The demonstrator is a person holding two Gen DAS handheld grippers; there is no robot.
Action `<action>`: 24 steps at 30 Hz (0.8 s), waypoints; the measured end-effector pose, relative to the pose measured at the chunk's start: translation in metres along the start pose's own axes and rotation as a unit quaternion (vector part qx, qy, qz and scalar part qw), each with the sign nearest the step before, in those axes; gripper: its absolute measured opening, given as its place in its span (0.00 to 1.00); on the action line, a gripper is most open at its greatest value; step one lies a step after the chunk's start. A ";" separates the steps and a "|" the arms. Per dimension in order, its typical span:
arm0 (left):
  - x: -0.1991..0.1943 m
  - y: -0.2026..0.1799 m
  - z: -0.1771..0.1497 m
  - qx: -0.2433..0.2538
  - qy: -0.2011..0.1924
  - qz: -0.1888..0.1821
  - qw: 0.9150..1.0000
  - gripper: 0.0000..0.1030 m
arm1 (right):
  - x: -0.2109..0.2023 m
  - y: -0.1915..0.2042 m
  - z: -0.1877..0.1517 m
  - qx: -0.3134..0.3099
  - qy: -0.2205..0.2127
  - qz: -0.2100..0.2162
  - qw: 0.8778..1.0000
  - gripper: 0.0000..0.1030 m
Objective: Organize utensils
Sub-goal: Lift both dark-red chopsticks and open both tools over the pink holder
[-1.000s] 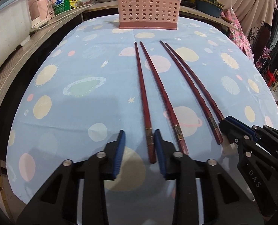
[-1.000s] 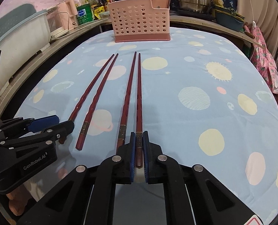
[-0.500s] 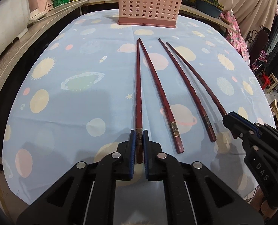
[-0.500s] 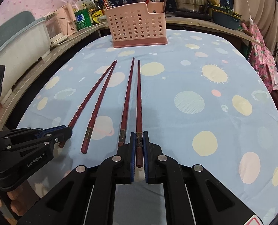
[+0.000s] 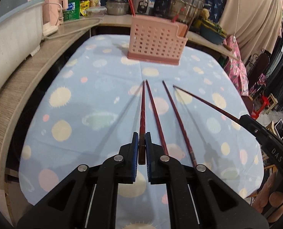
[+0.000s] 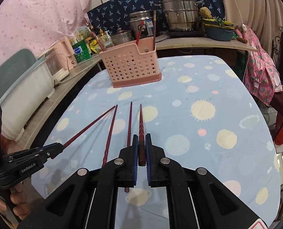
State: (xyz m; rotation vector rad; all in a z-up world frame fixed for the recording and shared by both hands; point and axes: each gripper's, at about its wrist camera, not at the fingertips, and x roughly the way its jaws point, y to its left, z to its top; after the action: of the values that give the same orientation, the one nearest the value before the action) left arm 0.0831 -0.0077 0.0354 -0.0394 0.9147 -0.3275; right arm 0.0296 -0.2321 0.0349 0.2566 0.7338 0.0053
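A: Since these chopsticks are thin, stiff, light and probably slick, hold near the thick banded end. Left gripper (image 5: pixel 142 148) is clenched on the leftmost chopstick (image 5: pixel 142 112) right there.

B: Right gripper (image 6: pixel 141 150)?

A: Same, clamped on the rightmost chopstick (image 6: pixel 140 122) at its butt. Both sticks look raised, tips angled toward the pink holder (image 6: pixel 130 66) at the far end of the tablecloth (image 6: pixel 208 143).

B: Others?

A: Two more chopsticks (image 5: pixel 176 116) lie flat between them. Both grippers point forward, side by side, low over the near edge.
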 end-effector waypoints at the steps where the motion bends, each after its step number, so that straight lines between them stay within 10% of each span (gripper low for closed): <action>1: -0.003 0.001 0.005 -0.001 -0.006 0.000 1.000 0.07 | -0.004 -0.001 0.007 0.002 -0.009 0.000 1.000 0.07; 24: -0.059 -0.002 0.193 -0.005 -0.164 0.020 0.986 0.07 | -0.031 0.003 0.183 0.025 -0.176 0.070 0.982 0.07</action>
State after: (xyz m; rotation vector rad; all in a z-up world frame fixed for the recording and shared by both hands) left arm 0.2006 -0.0123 0.1993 -0.0814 0.5901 -0.2691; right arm 0.1281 -0.2744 0.1868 0.3472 0.3639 0.0731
